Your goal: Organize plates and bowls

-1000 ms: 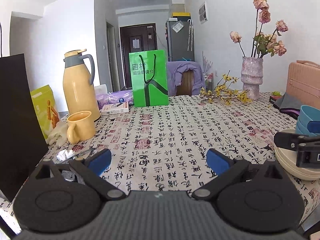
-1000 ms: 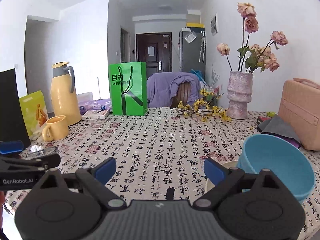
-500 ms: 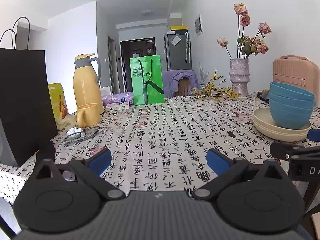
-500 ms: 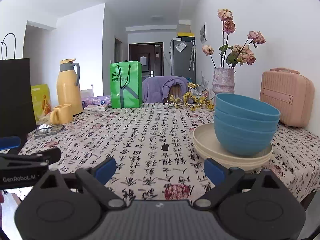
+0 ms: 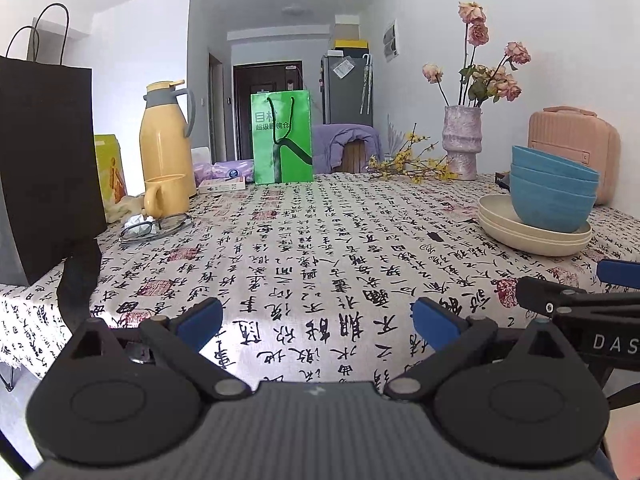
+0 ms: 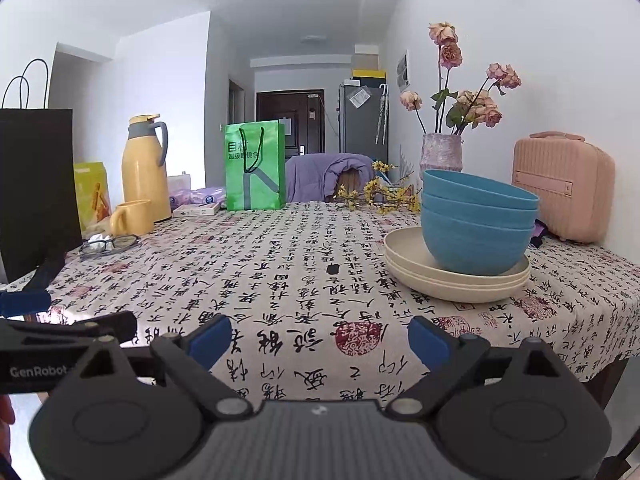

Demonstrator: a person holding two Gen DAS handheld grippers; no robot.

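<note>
Three blue bowls (image 6: 478, 224) (image 5: 554, 192) sit nested on a stack of cream plates (image 6: 404, 256) (image 5: 496, 220) at the right side of the table. My right gripper (image 6: 318, 338) hangs open near the table's front edge, well short of the stack, nothing between its blue-padded fingers. My left gripper (image 5: 318, 320) is open too, over the front middle of the tablecloth, holding nothing. Each gripper shows at the edge of the other's view.
A black paper bag (image 5: 44, 168), glasses (image 5: 158, 226), a yellow mug (image 5: 166, 196) and a yellow thermos (image 5: 166, 140) stand on the left. A green bag (image 5: 282, 142), a vase of flowers (image 5: 462, 144) and a pink case (image 5: 574, 144) line the back and right.
Both grippers have pulled back toward the table's front edge and dropped lower; the bowl and plate stack now lies farther ahead. Both stay open throughout.
</note>
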